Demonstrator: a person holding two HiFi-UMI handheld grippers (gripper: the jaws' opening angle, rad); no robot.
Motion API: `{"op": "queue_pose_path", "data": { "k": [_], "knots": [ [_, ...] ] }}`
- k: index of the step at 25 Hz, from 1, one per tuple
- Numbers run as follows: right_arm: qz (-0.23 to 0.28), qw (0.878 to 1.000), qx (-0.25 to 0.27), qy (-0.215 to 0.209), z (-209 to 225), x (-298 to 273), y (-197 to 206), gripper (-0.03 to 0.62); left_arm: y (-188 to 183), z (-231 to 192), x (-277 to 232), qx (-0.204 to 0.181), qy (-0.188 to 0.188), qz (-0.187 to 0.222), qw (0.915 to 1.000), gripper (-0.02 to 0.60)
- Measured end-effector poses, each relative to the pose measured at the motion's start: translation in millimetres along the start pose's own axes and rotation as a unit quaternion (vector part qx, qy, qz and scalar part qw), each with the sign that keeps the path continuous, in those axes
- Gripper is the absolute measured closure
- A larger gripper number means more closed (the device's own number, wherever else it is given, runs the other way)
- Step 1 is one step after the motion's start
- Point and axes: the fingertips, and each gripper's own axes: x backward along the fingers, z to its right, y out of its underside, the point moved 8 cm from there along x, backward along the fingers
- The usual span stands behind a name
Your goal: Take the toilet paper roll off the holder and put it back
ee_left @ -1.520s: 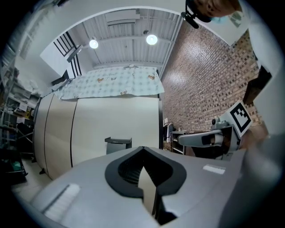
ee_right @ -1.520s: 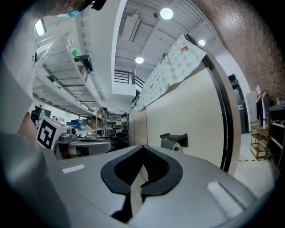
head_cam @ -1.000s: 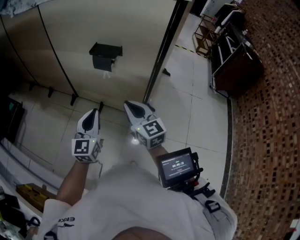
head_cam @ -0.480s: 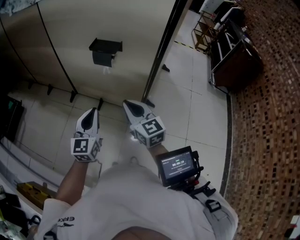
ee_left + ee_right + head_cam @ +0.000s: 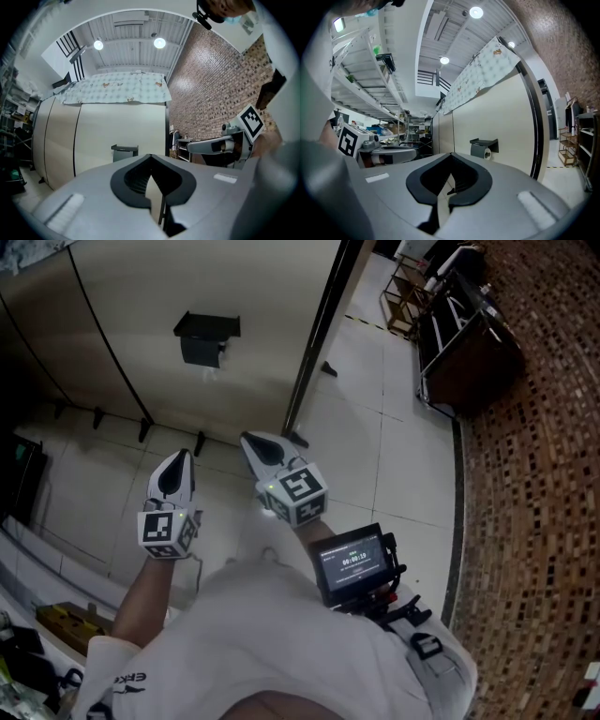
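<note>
A black toilet paper holder (image 5: 206,337) hangs on the beige partition wall, well ahead of both grippers. The white roll (image 5: 487,153) shows at the holder's (image 5: 483,143) lower right in the right gripper view; in the left gripper view only the dark holder (image 5: 124,152) is plain. My left gripper (image 5: 175,468) and right gripper (image 5: 257,448) are held side by side in the air, pointing at the wall, far short of the holder. Both are shut with nothing between the jaws, as their own views show for the left gripper (image 5: 151,157) and the right gripper (image 5: 451,156).
A dark vertical post (image 5: 317,338) ends the partition right of the holder. A dark cabinet (image 5: 469,357) and a brick wall (image 5: 539,521) stand at the right. Shelving with clutter (image 5: 370,126) lies to the left. A small screen device (image 5: 354,565) rides on the right forearm.
The head view has drifted slightly. Both grippers stay shut and keep about the same place.
</note>
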Motion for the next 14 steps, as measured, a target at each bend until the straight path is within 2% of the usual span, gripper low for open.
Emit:
{"op": "queue_pose_path", "data": {
  "k": [14],
  "knots": [
    [-0.004, 1.000, -0.001, -0.004, 1.2, -8.2, 6.1, 0.582, 5.3, -6.0, -3.8, 0.003, 0.001, -0.004, 1.0000, 0.580]
  ]
}}
